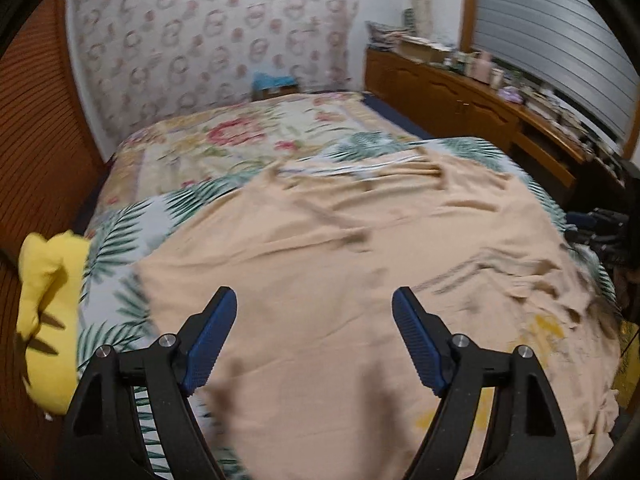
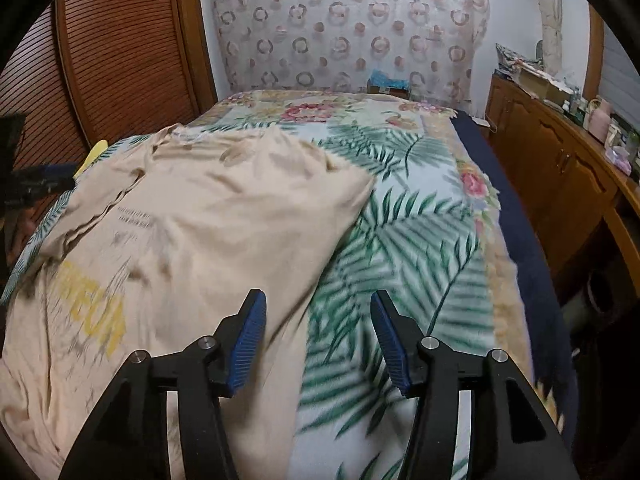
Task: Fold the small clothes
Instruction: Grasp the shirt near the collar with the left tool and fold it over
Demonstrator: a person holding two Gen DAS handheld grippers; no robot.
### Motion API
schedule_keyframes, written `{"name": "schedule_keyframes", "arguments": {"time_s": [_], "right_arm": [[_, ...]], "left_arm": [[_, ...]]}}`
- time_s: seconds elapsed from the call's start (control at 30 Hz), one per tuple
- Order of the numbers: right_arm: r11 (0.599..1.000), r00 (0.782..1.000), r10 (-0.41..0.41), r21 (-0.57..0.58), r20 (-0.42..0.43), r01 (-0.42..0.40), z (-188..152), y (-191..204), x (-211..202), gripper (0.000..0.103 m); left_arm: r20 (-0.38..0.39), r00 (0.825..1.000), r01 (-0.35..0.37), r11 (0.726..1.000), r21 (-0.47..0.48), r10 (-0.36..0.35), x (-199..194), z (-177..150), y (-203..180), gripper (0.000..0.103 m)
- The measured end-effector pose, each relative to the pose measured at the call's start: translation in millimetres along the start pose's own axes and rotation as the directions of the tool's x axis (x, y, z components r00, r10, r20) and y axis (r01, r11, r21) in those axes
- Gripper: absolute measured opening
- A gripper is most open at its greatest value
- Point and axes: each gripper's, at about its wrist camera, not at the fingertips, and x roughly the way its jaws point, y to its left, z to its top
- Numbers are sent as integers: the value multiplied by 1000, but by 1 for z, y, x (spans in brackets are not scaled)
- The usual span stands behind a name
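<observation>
On the bed [image 1: 224,140]: peach T-shirt [image 1: 340,280] lies spread flat over the palm-leaf blanket [image 2: 408,240].
Far left: yellow plush [image 1: 48,280] at the edge.
Left gripper [image 1: 314,304]: released, empty, above the shirt.
Right gripper [image 2: 318,306]: released, empty, at the shirt's right edge.

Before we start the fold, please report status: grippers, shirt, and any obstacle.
Left gripper open, right gripper open, both empty. Beige shirt spread on the palm-print blanket, wrinkled, unfolded. Yellow cloth at the bed's left edge, off the shirt.

Bed [image 2: 524,240] under palm-leaf blanket [image 2: 404,240], beige T-shirt [image 2: 208,220] spread flat on top.
</observation>
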Motion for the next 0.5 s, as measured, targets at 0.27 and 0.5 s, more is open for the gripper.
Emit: {"name": "schedule_keyframes", "arguments": {"time_s": [0.27,0.5], "right_arm": [[1000,998,0,-13,-65,-1,38,-16,54,56],[1000,997,4,-8,-76,-4,53,-17,78,56]], "left_arm": [[-44,997,-75,988,-131,70,21,-12,60,81],[-69,991,-125,977,-173,115,35,-16,87,81]]}}
